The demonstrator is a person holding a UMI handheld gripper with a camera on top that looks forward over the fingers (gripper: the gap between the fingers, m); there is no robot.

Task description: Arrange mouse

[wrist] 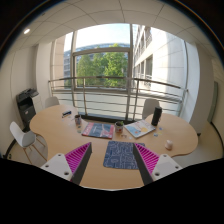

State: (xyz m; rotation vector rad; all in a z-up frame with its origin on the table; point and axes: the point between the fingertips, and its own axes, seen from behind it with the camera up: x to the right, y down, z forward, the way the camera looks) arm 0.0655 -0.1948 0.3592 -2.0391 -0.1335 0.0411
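A small pale mouse (168,145) lies on the wooden table (60,130), to the right beyond the right finger. A blue patterned mouse pad (119,154) lies flat on the table between my two fingers. My gripper (112,160) is open, its pink-padded fingers (78,158) spread wide at either side of the pad, holding nothing.
Further back on the table are a patterned mat (97,130), a small potted plant (119,127), an open book or papers (141,128), a dark object (156,116) and a cup (69,114). White chairs (24,139) stand around the table. Large windows (100,72) lie beyond.
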